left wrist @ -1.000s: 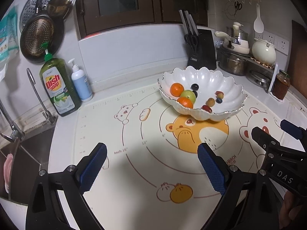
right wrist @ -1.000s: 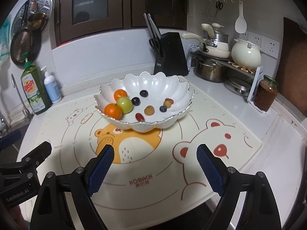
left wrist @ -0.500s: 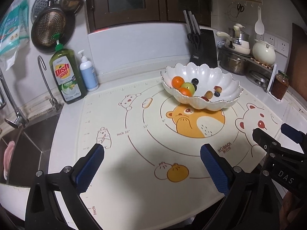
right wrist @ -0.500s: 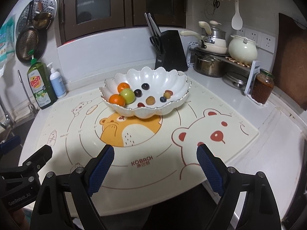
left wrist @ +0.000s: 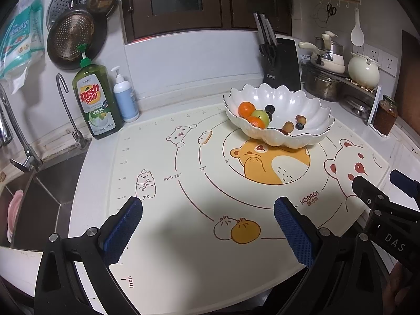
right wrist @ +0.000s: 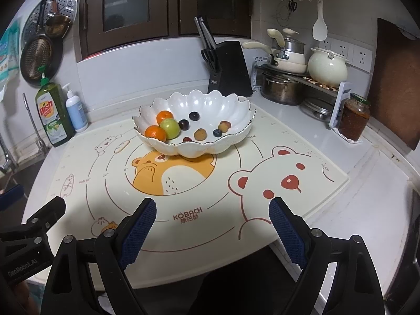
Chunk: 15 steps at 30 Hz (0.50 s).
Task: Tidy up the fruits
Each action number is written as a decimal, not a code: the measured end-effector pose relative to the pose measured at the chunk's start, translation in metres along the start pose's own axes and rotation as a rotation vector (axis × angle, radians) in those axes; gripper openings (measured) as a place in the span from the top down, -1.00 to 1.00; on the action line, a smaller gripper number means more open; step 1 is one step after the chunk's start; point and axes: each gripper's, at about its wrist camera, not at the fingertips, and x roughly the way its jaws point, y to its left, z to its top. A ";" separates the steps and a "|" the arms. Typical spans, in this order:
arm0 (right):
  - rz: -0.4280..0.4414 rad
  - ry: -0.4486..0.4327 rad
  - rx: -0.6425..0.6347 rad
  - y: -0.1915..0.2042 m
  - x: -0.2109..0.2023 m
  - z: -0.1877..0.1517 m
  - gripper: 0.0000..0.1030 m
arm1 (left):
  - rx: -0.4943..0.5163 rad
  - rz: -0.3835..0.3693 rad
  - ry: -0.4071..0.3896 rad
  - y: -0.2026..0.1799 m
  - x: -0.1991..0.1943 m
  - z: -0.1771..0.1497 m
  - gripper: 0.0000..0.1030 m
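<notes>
A white scalloped bowl [left wrist: 291,98] [right wrist: 210,105] stands on the far part of a cartoon bear mat [left wrist: 183,236] [right wrist: 323,181]. In it lie two oranges [right wrist: 155,133], a green apple [right wrist: 170,128], dark grapes [right wrist: 194,116], a blueberry [right wrist: 217,132] and a few small brown and red fruits. My left gripper [left wrist: 207,210] hangs open and empty over the mat's near left part, well short of the bowl. My right gripper [right wrist: 212,207] is also open and empty, over the mat's front edge. Each gripper shows at the edge of the other's view.
A sink [left wrist: 39,199] with a faucet [left wrist: 23,141] lies left of the mat. Green dish soap [left wrist: 95,105] and a pump bottle [left wrist: 124,97] stand at the back left. A knife block [right wrist: 228,68], pots on a rack [right wrist: 283,89] and a jar [right wrist: 354,120] line the back right.
Both grippers have drawn back from the bowl toward the counter's front edge, so the bowl looks smaller and farther. The left jaws spread slightly wider.
</notes>
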 end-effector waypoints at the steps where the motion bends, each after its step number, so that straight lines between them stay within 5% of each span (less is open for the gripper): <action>1: -0.001 -0.001 -0.001 0.000 0.000 0.000 -0.72 | -0.001 -0.001 0.002 0.000 0.000 0.000 -0.98; 15: 0.006 0.005 0.004 -0.002 0.002 0.002 -0.72 | -0.001 -0.012 0.006 -0.001 0.001 0.002 -0.98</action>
